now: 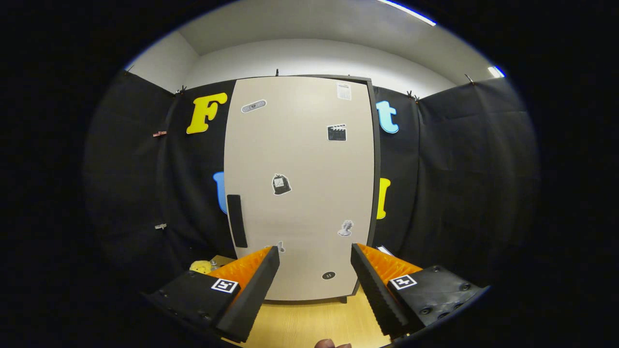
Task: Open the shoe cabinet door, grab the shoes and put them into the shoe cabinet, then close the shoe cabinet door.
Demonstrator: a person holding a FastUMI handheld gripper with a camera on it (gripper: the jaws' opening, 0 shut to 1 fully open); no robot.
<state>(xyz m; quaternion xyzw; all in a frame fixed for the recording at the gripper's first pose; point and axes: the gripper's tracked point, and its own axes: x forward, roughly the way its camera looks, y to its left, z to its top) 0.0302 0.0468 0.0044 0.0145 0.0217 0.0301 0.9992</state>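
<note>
The gripper point(314, 270) has its jaws spread wide, nothing between them, above the bare wooden table point(309, 324). Dead ahead at 12 o'clock stands the shoe cabinet point(300, 188), door closed. Its dark handle point(236, 220) sits at 10 o'clock beside the left edge; a thick finger could slip off that slim strip. Open room lies on both sides.

Shoe cabinet door point(300, 188) shut, interior hidden. Left finger point(251, 290) covers part of small sticker point(281, 247) low on door. Stickers' pictures too small to make out. Yellow object point(200, 266) at cabinet's lower left partly behind left finger, unidentifiable. Bit of hand point(331, 344) cut off at bottom edge. Finger bases cut off.
</note>
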